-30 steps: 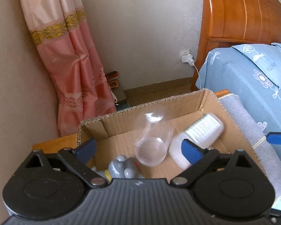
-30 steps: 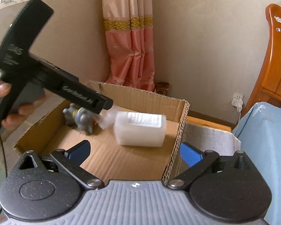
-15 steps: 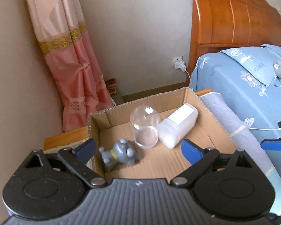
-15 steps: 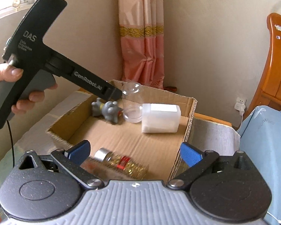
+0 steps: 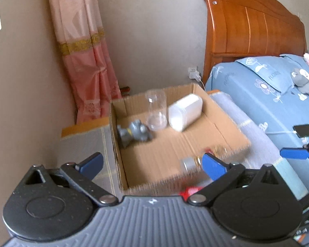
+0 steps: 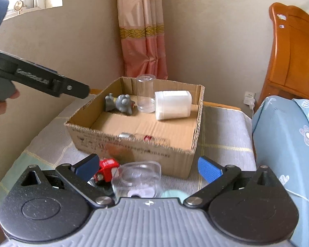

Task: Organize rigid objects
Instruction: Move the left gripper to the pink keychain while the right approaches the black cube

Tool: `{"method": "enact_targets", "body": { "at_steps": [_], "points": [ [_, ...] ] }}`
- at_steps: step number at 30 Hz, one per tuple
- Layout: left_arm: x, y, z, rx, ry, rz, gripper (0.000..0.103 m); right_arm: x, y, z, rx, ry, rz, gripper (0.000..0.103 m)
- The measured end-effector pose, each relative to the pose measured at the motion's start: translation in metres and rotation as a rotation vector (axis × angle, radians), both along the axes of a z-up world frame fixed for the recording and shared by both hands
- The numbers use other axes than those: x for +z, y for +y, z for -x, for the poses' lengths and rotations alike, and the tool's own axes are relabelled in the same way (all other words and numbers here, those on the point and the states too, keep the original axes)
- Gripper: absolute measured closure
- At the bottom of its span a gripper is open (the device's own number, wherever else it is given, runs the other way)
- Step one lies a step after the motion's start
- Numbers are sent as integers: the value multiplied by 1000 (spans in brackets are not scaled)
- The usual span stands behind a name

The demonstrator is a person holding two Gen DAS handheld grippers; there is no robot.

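Observation:
An open cardboard box [image 6: 134, 150] [image 5: 117, 144] sits on a grey cloth. Inside stand a clear plastic jar [image 6: 145, 94] [image 5: 156, 111], a white container [image 6: 173, 105] [image 5: 185, 111] on its side, a grey toy figure [image 6: 119, 103] [image 5: 134, 133] and a small silver-capped bottle [image 6: 134, 136] [image 5: 195, 161] near the front wall. My left gripper [image 5: 152, 164] is open and empty above the box's front. My right gripper [image 6: 148, 165] is open and empty, in front of the box, above a clear plastic tub [image 6: 138, 179] and a red toy [image 6: 106, 168].
A bed with a blue floral cover [image 5: 267, 94] and wooden headboard [image 5: 253, 26] is on the right. A phone on a cable [image 5: 303, 130] lies on it. A pink curtain [image 6: 144, 41] hangs behind the box. A wall socket [image 6: 249, 98] holds a charger.
Both grippers have pulled back from the box, so it looks smaller. The clear jar now stands upright. The clear tub and red toy have come into the right wrist view.

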State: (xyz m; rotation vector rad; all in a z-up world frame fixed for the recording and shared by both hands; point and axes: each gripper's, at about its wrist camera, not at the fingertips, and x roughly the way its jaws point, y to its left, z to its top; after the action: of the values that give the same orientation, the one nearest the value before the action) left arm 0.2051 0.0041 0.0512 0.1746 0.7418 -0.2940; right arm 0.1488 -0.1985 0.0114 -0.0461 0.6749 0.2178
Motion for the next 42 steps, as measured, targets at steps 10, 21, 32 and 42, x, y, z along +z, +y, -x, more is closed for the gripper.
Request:
{"method": "enact_targets", "body": {
  "at_steps": [10, 21, 32, 42],
  "points": [
    [-67, 4, 51, -4, 93, -1, 1, -50, 12, 41, -54, 27, 55, 0],
    [-125, -10, 78, -15, 157, -50, 1, -95, 9, 50, -76, 109, 57, 0],
    [-138, 10, 93, 25, 184, -28, 1, -107, 8, 51, -41, 100, 75, 0],
    [-140, 32, 112, 43, 191, 6, 1, -110, 13, 35, 40, 51, 68, 0]
  ]
}}
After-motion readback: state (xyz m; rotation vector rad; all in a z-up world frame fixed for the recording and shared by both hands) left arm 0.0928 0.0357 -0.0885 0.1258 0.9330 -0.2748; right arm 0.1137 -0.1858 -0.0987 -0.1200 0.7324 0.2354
